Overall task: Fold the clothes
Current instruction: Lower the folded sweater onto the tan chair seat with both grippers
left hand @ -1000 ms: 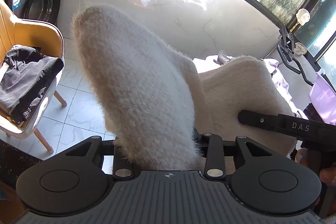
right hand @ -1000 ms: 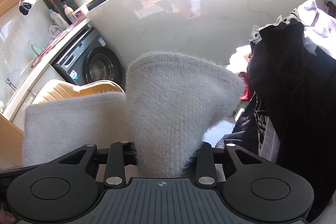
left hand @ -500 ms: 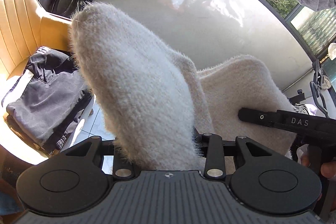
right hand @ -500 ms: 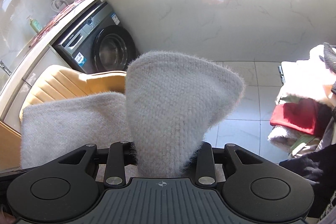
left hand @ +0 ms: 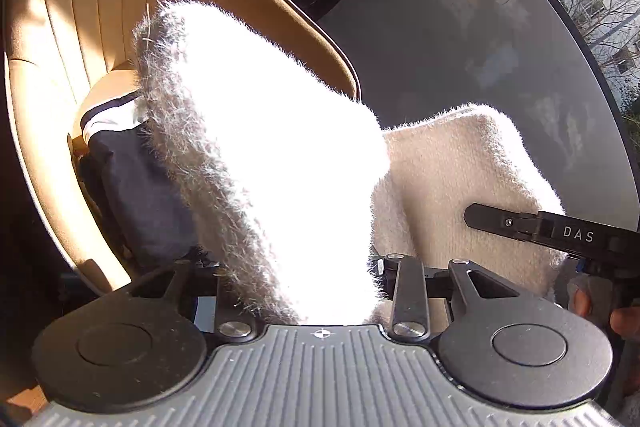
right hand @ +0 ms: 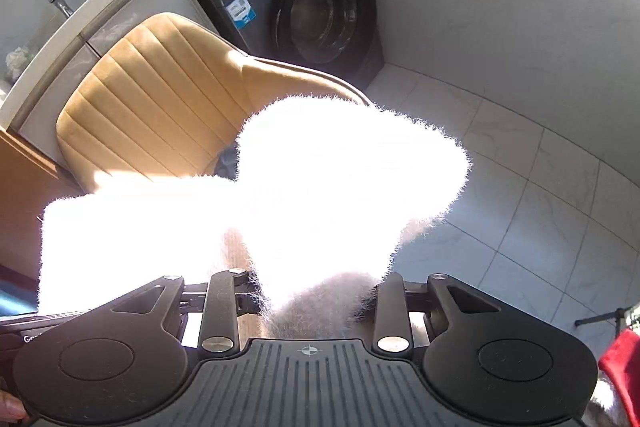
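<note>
Fluffy white sweater being carried over the tan chair

Both claws are pinching the folded sweater [left hand: 264,163]: the left claw [left hand: 300,267] and the right claw [right hand: 312,291] are each gripping one end, so its long axis is running between them. It is hanging above the chair [right hand: 160,99], whose seat with dark folded clothes [left hand: 136,195] is lying nearer the left claw.

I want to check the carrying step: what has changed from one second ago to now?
Both grippers, left gripper and right gripper, have swung the fuzzy white garment from the wall side towards the tan chair, which now fills the views, into bright sunlight. Unchanged: both stay clamped on the garment; dark folded clothes remain on the chair.
</note>
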Available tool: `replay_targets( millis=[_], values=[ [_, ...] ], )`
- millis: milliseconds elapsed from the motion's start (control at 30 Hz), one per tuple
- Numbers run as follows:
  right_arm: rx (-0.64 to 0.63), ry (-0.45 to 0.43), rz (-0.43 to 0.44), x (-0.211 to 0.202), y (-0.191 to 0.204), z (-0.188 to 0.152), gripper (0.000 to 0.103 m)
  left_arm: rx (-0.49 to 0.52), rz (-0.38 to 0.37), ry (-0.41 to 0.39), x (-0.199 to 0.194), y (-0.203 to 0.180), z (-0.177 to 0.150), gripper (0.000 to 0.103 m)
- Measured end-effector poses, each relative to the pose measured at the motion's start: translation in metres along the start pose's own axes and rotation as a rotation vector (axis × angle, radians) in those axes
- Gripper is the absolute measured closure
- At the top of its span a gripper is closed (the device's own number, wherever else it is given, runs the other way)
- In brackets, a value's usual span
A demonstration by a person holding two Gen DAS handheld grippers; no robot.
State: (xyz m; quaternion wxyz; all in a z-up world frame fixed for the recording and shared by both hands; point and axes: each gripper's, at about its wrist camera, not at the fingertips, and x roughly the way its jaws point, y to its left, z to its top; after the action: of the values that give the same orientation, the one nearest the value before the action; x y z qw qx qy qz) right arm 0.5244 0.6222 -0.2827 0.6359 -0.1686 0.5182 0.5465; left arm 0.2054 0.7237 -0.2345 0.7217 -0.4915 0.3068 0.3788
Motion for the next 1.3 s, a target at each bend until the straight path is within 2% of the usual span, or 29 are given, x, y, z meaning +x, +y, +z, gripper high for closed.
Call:
replay_targets(
  millis=[67, 167, 300, 400, 500, 667, 833, 933, 1000, 1067, 1133, 1200, 1267, 1300],
  values=[
    [-0.08, 0.045, 0.043, 0.035, 0.012, 0.037, 0.075, -0.117, 0.03, -0.036, 0.007, 0.018, 0.009, 0.066],
    [-0.203, 0.101, 0.11, 0.09, 0.034, 0.089, 0.075, -0.241, 0.084, -0.109, 0.021, 0.04, 0.024, 0.066],
    [-0.349, 0.154, 0.206, 0.164, 0.065, 0.146, 0.074, -0.367, 0.179, -0.207, 0.049, 0.068, 0.047, 0.066],
    [-0.404, 0.231, 0.275, 0.222, 0.082, 0.177, 0.074, -0.419, 0.239, -0.192, 0.078, 0.089, 0.056, 0.065],
    [-0.435, 0.283, 0.248, 0.273, 0.089, 0.186, 0.074, -0.47, 0.299, -0.175, 0.106, 0.111, 0.065, 0.065],
    [-0.46, 0.356, 0.18, 0.323, 0.085, 0.18, 0.076, -0.458, 0.346, -0.103, 0.136, 0.126, 0.063, 0.065],
    [-0.519, 0.39, 0.156, 0.336, 0.082, 0.181, 0.076, -0.412, 0.394, -0.054, 0.157, 0.141, 0.063, 0.065],
    [-0.534, 0.395, 0.093, 0.337, 0.081, 0.189, 0.081, -0.411, 0.378, -0.047, 0.16, 0.142, 0.061, 0.065],
    [-0.546, 0.388, 0.08, 0.336, 0.081, 0.194, 0.082, -0.385, 0.386, -0.034, 0.167, 0.141, 0.059, 0.064],
    [-0.569, 0.375, 0.068, 0.337, 0.082, 0.192, 0.082, -0.353, 0.416, -0.008, 0.178, 0.14, 0.056, 0.062],
    [-0.607, 0.362, 0.04, 0.346, 0.087, 0.187, 0.082, -0.318, 0.465, 0.029, 0.193, 0.139, 0.051, 0.053],
    [-0.641, 0.333, 0.012, 0.359, 0.092, 0.177, 0.078, -0.282, 0.513, 0.065, 0.207, 0.138, 0.047, 0.042],
    [-0.632, 0.298, -0.021, 0.363, 0.087, 0.17, 0.057, -0.249, 0.534, 0.071, 0.206, 0.132, 0.047, 0.037],
    [-0.622, 0.278, -0.029, 0.36, 0.083, 0.17, 0.052, -0.24, 0.529, 0.069, 0.2, 0.128, 0.049, 0.035]
  ],
)
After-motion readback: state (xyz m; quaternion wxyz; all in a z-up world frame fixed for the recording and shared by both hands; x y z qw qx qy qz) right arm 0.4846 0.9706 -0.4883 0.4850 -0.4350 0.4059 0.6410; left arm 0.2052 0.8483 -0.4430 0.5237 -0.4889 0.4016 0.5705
